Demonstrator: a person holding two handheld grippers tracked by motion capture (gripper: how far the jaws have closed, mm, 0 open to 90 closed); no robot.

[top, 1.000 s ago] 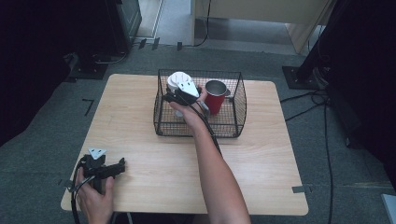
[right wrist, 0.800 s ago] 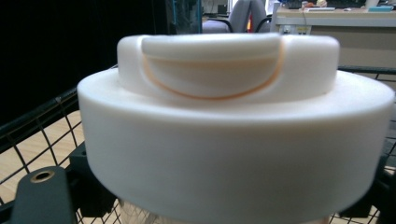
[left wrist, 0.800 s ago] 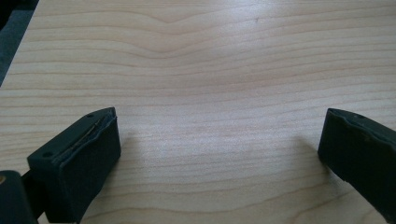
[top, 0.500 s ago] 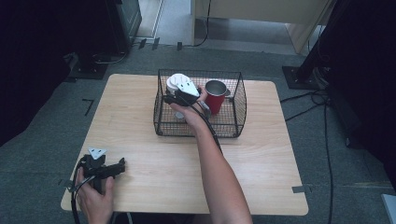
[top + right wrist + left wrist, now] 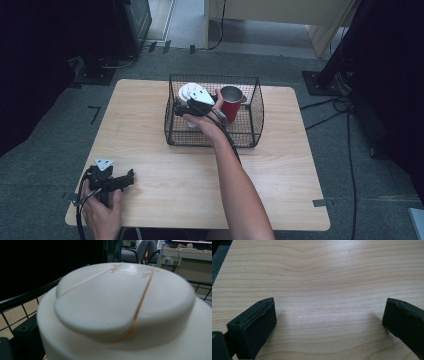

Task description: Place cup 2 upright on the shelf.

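your right gripper [image 5: 186, 108] is inside the black wire basket [image 5: 252, 117], up against the white lidded container [image 5: 189, 93] at the basket's left side. from the right gripper view the white lid [image 5: 125, 300] sits very close to the camera, with one black jaw showing low at the left beside the container's wall; i cannot tell how far the jaws are apart or whether they grip it. just beside the container, to its right in the high view, a red cup [image 5: 231, 102] stands upright in the basket. your left gripper [image 5: 120, 181] rests near the front left corner of the wooden table [image 5: 280, 180], well apart from the basket, your hand [image 5: 102, 212] around it. its jaws stand wide apart over bare wood, holding nothing.
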